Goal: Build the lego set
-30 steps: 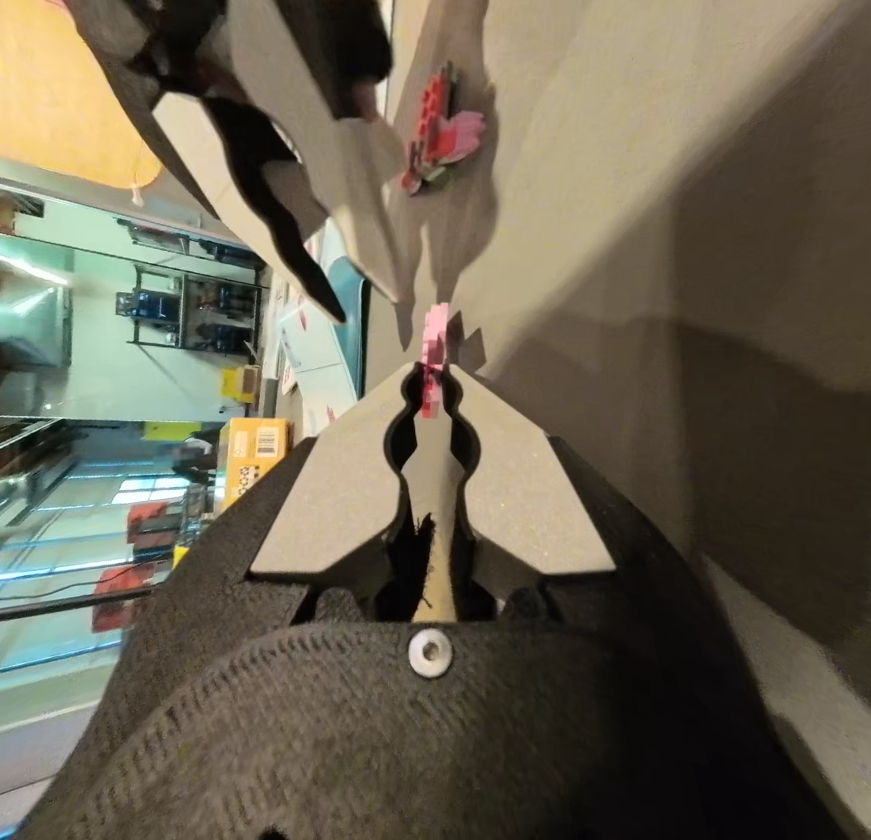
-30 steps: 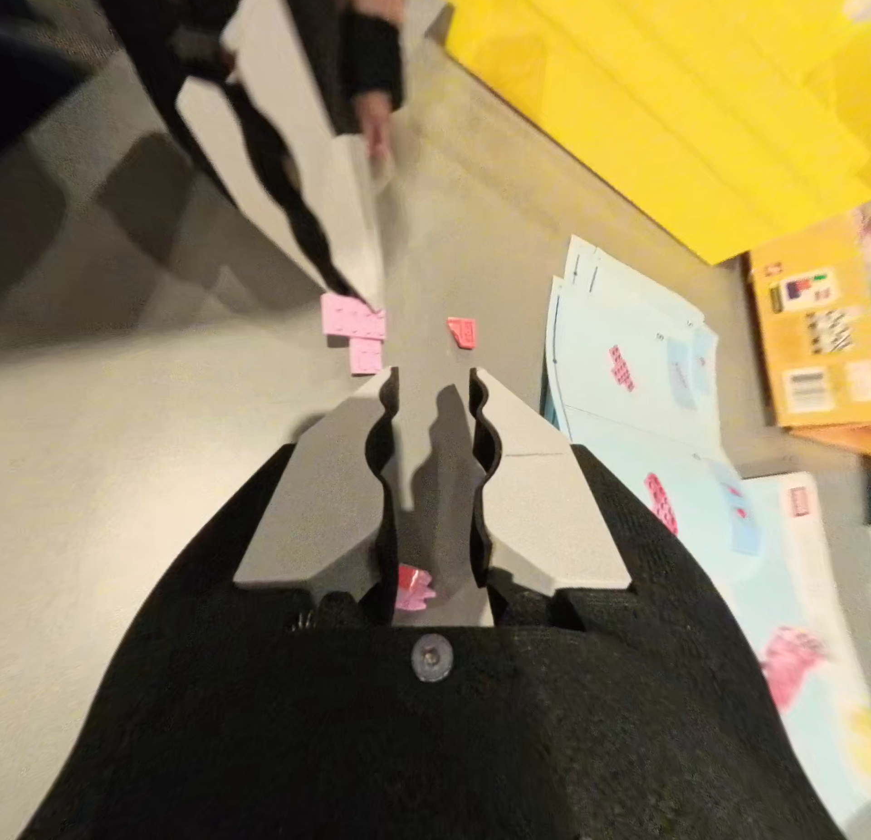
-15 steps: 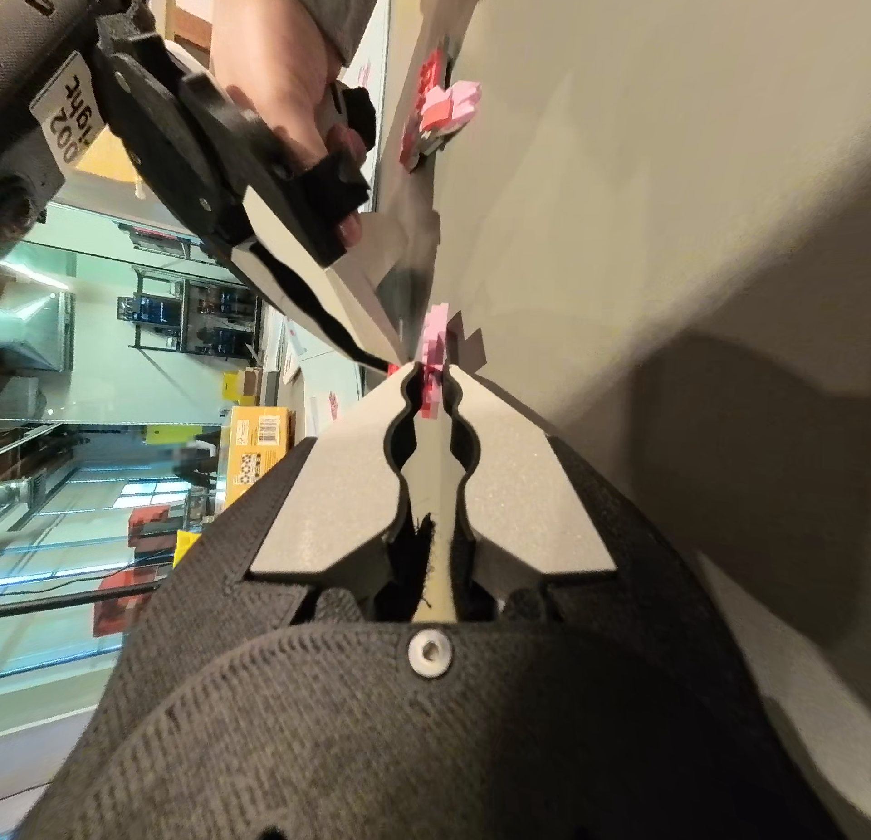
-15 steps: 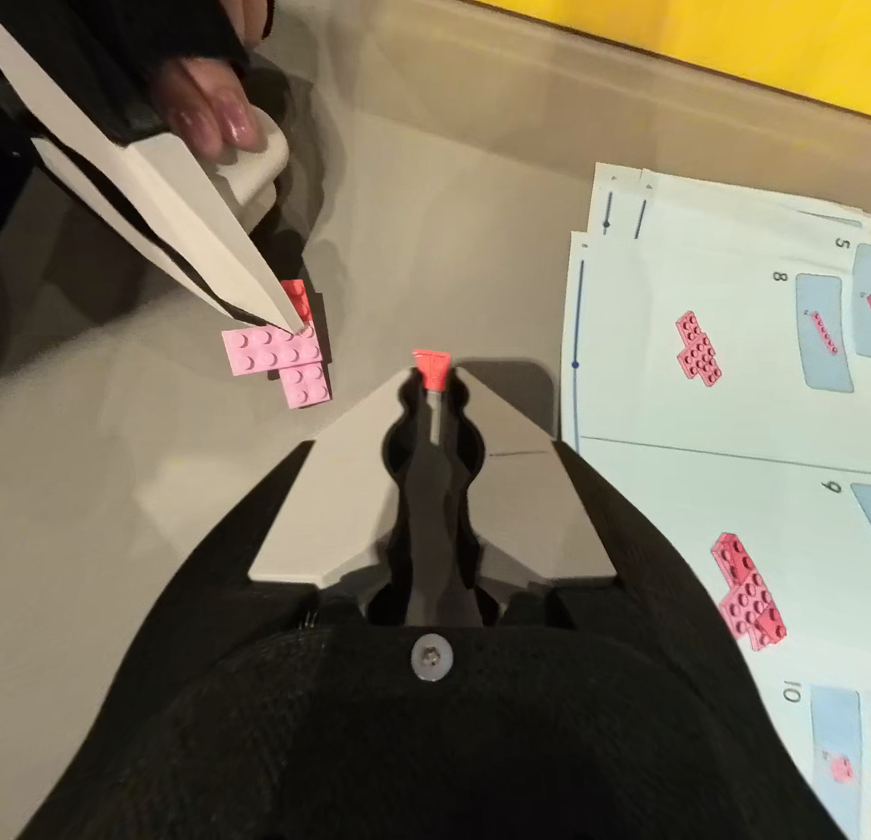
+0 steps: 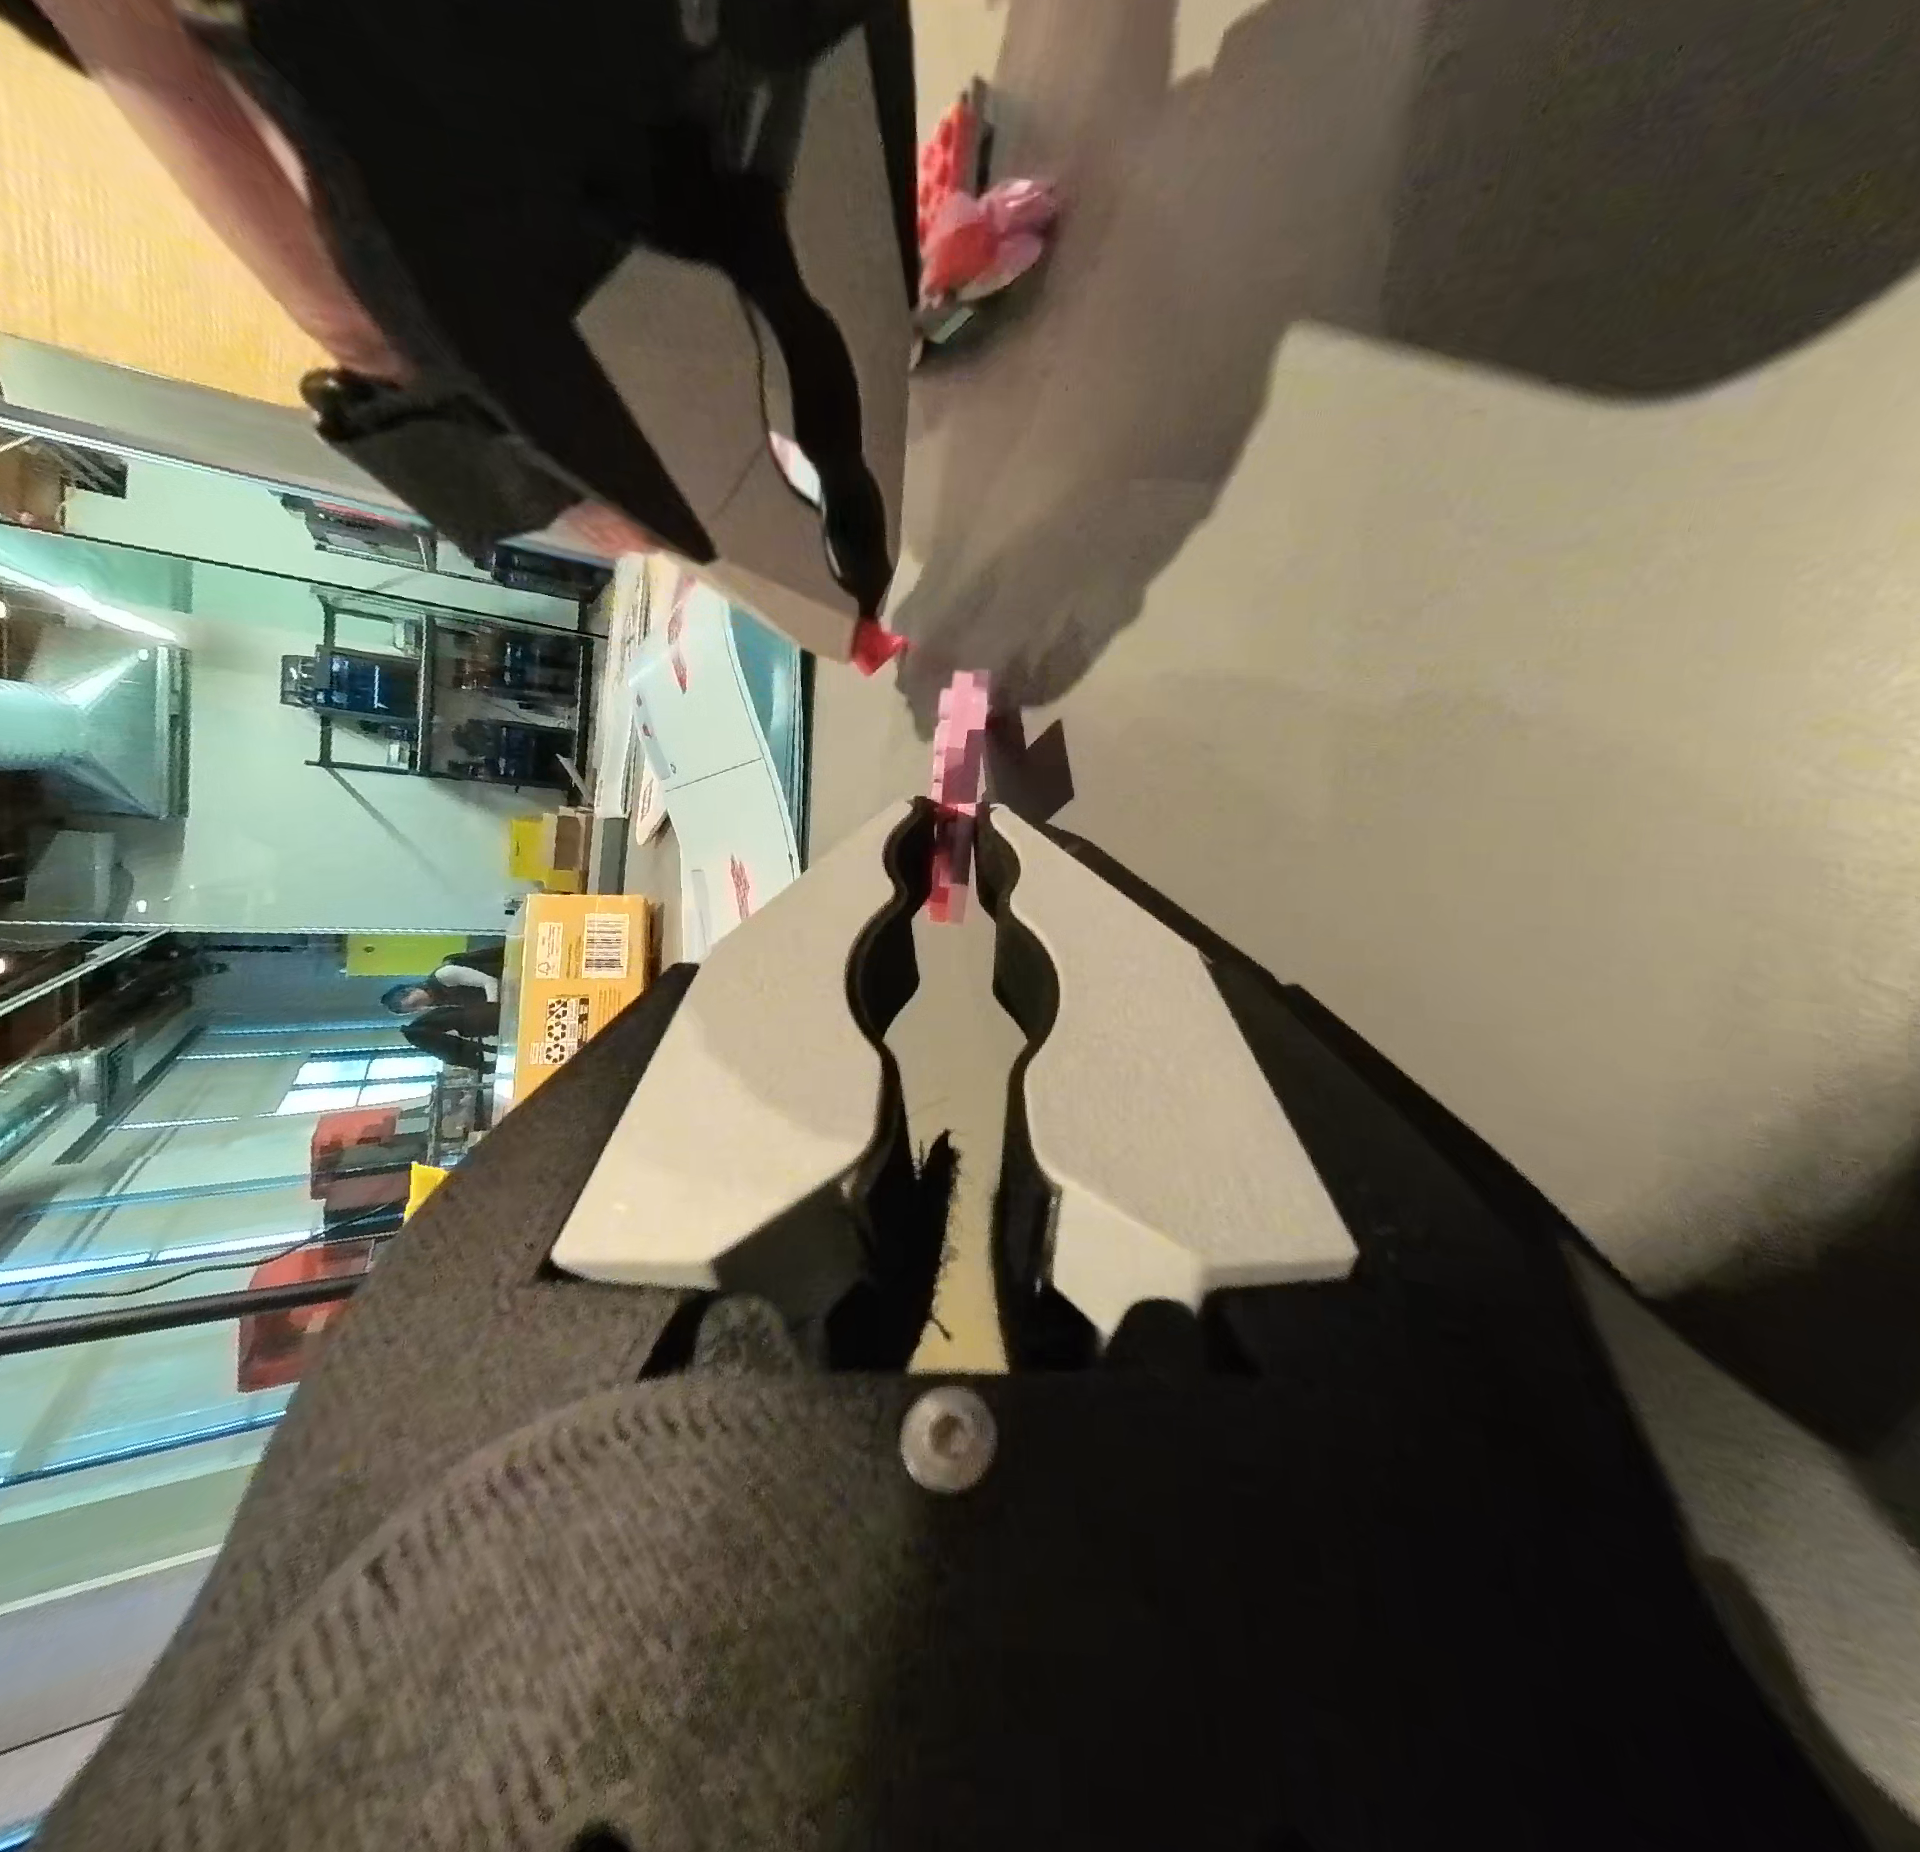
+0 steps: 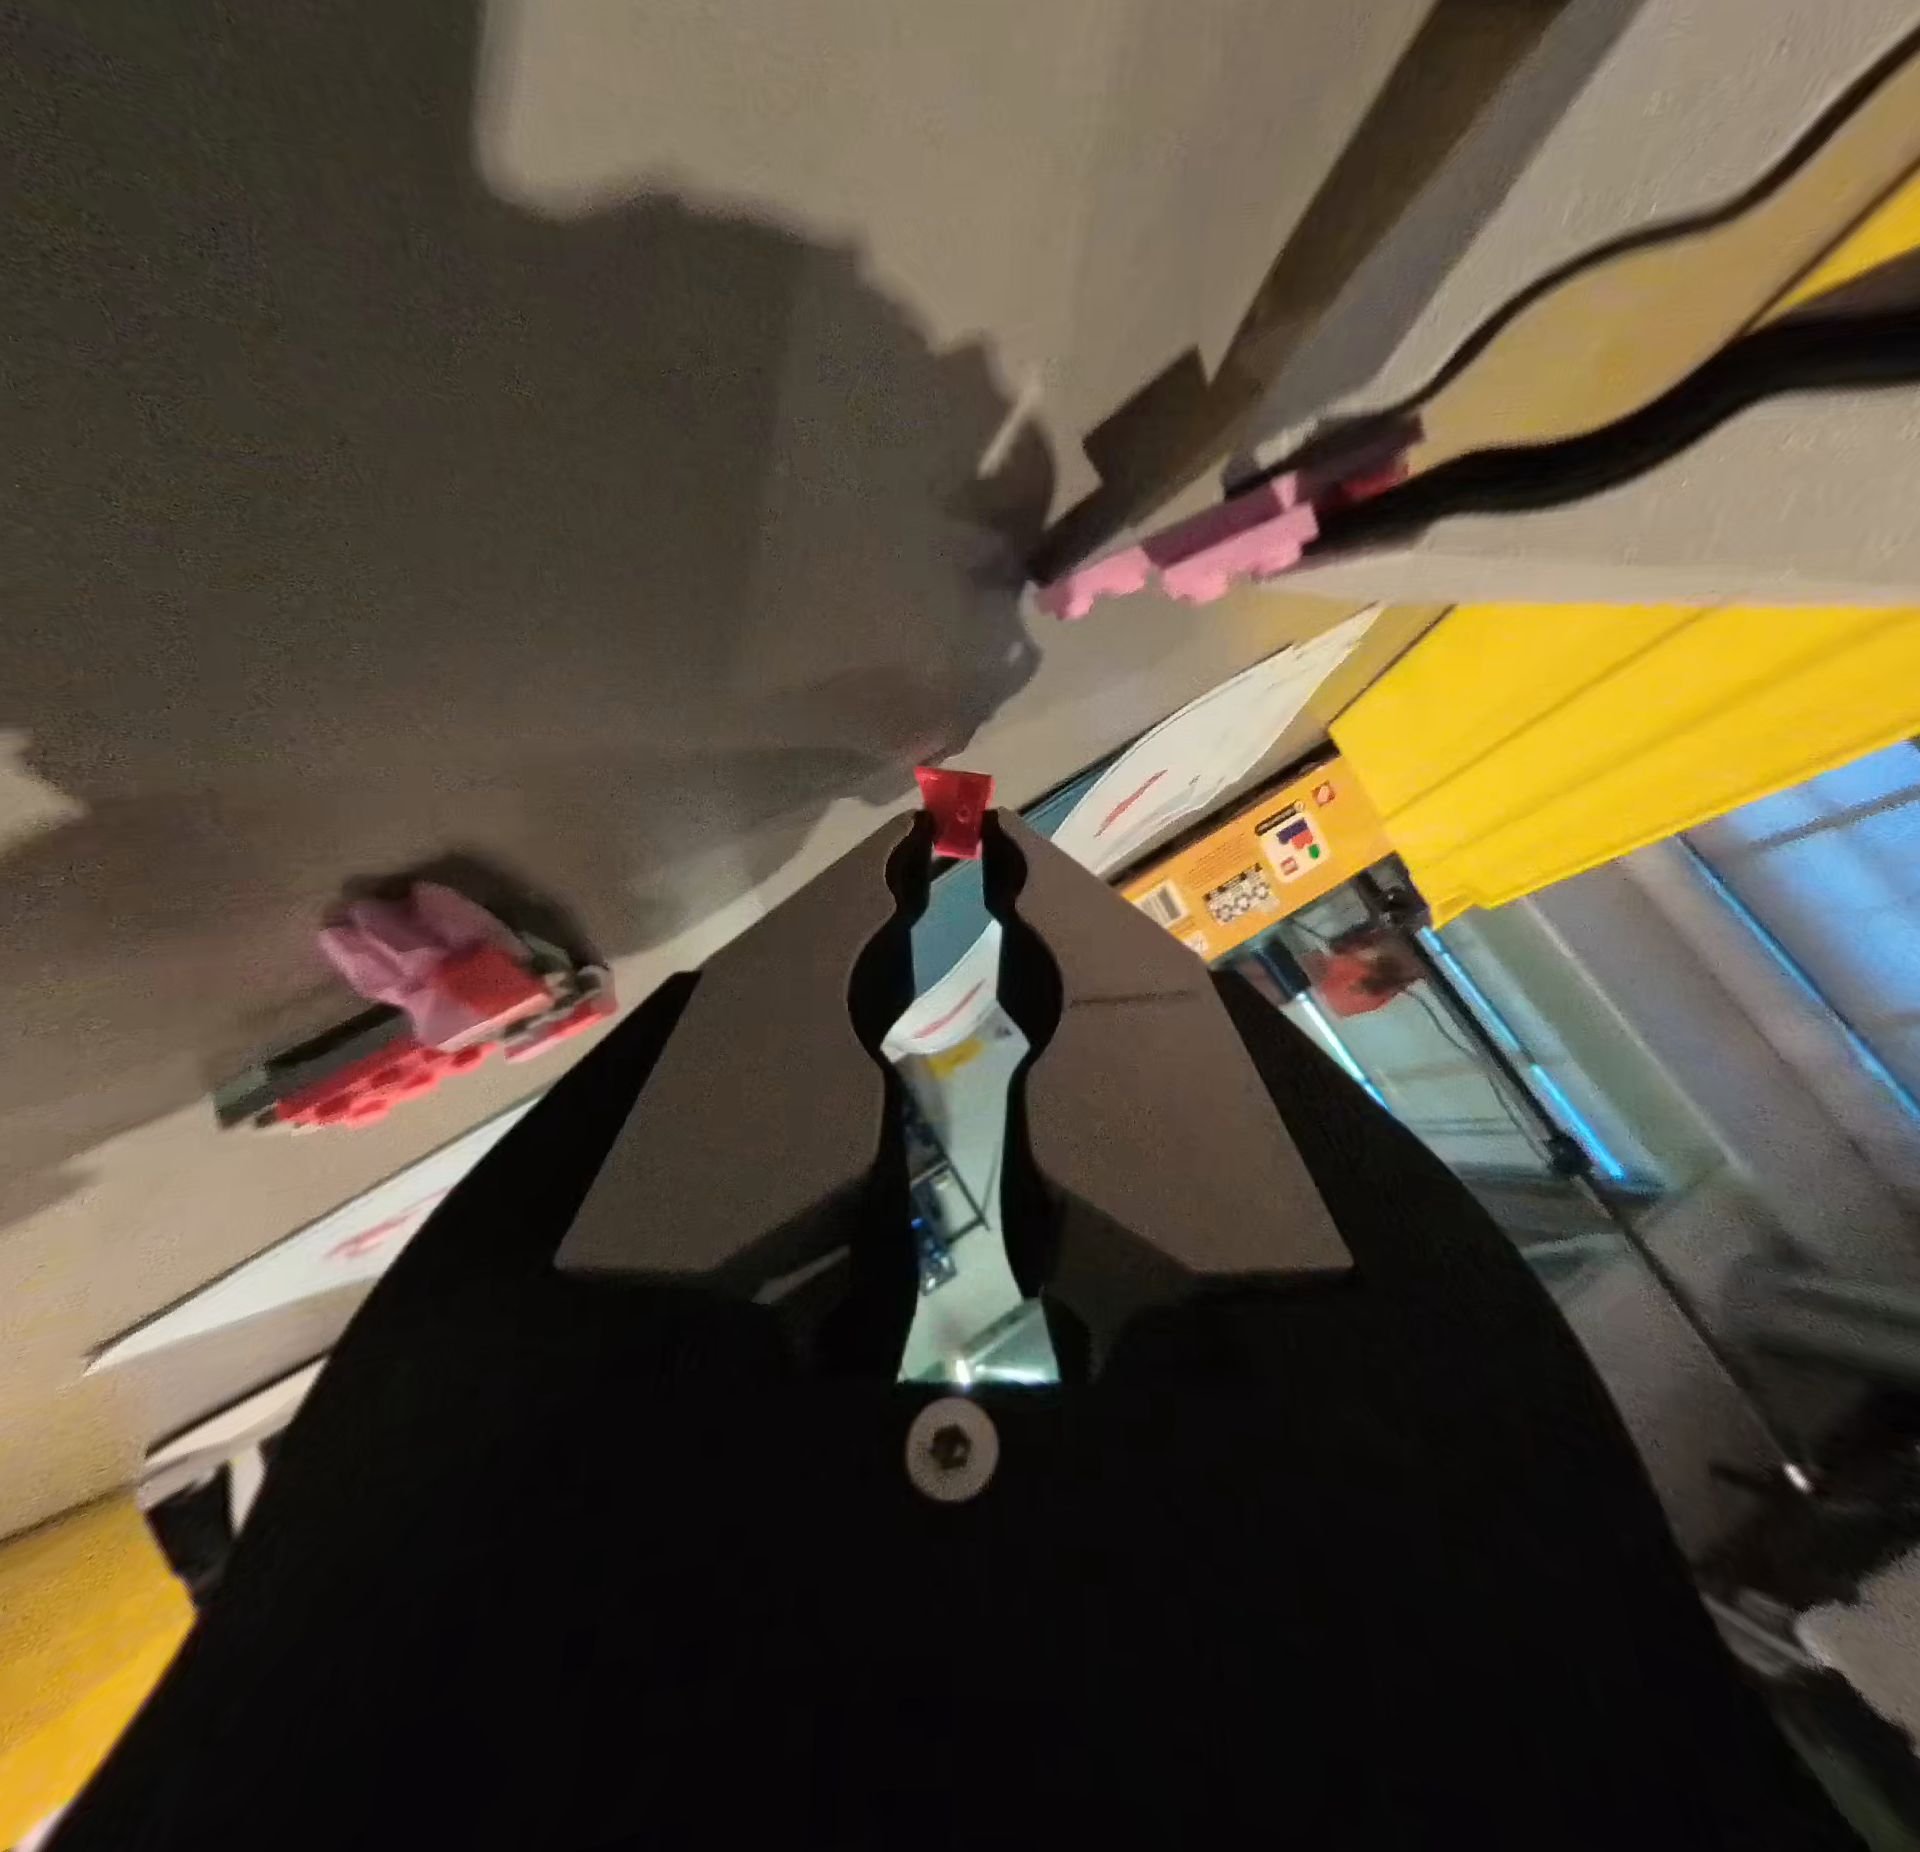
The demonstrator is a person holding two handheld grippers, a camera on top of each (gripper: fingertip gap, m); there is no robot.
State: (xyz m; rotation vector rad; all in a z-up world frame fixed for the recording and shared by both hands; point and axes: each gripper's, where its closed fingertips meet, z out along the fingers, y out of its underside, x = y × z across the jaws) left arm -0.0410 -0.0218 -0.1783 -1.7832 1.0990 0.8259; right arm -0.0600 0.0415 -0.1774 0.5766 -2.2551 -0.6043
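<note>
My left gripper [image 5: 951,815] is shut on a small pink plate assembly [image 5: 961,753] with a red piece under it, held on edge above the grey table. It also shows in the right wrist view [image 6: 1195,555], clamped by the left gripper's fingers [image 6: 1558,514]. My right gripper [image 6: 954,815] is shut on a small red wedge plate [image 6: 954,810], lifted off the table. In the left wrist view the right gripper [image 5: 868,618] holds that red piece [image 5: 875,647] just left of and above the pink assembly, close but apart.
A pile of pink, red and dark loose bricks [image 6: 436,1013] lies on the grey table [image 5: 1455,659], also in the left wrist view [image 5: 977,223]. Instruction sheets [image 5: 727,763], an orange box [image 5: 582,981] and a yellow wall panel [image 6: 1610,742] lie beyond. The left gripper's tips are roughly 7 centimeters from the right gripper's.
My right gripper closed on the red wedge plate, lifted it off the table and turned over, bringing it near the pink assembly. My left gripper kept holding the pink assembly almost still.
</note>
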